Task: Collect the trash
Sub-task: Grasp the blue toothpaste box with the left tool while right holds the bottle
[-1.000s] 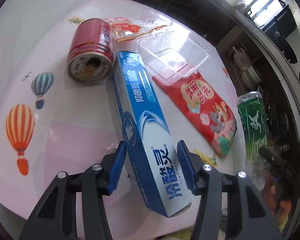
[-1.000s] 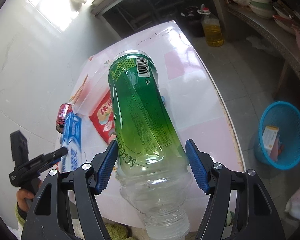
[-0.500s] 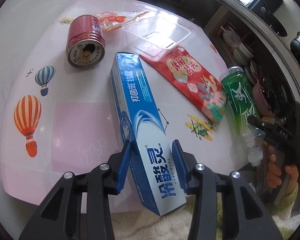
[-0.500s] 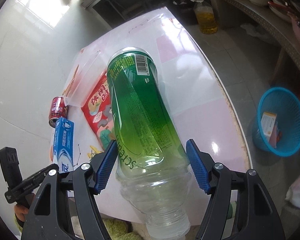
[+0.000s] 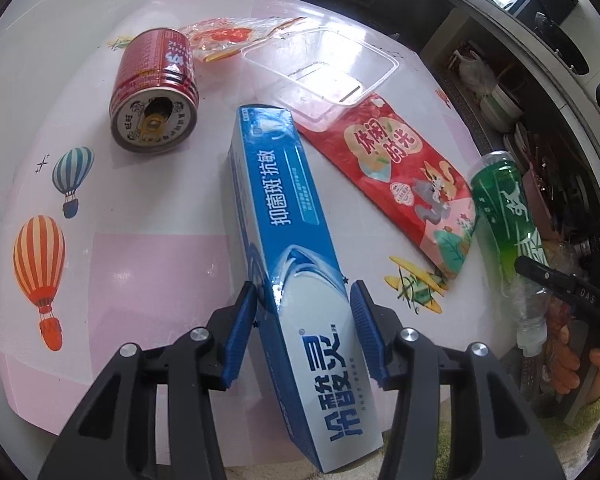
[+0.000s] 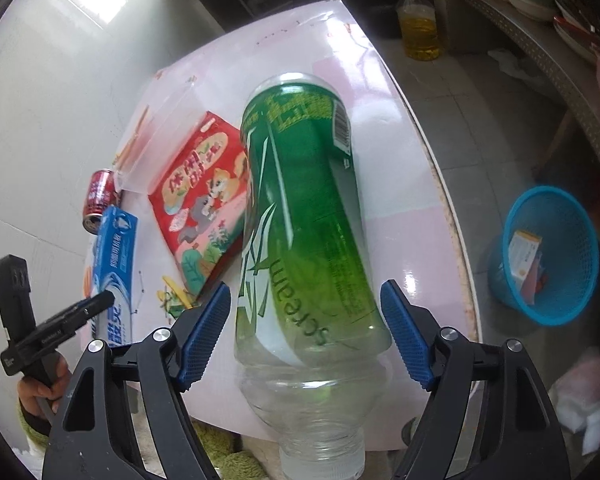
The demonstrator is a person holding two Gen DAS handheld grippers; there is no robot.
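My left gripper (image 5: 304,332) is shut on a blue toothpaste box (image 5: 288,248), whose far end points at the table's middle. My right gripper (image 6: 304,332) is shut on a green plastic bottle (image 6: 304,216), lifted over the table's near edge; the bottle also shows in the left wrist view (image 5: 504,220). On the table lie a red can (image 5: 154,92) on its side, a red snack bag (image 5: 396,176), a clear plastic tray (image 5: 320,72) and a crumpled clear wrapper (image 5: 228,36). The box (image 6: 114,256), bag (image 6: 200,200) and can (image 6: 98,196) show in the right wrist view too.
The pink and white table (image 5: 148,208) has balloon prints. A blue waste basket (image 6: 548,256) with some packaging in it stands on the floor right of the table. An oil bottle (image 6: 420,28) stands on the floor beyond. Shelves with dishes (image 5: 500,100) line the right.
My left gripper closed on the toothpaste box and raised it. My right gripper moved the bottle back toward the table's near edge and turned it a little.
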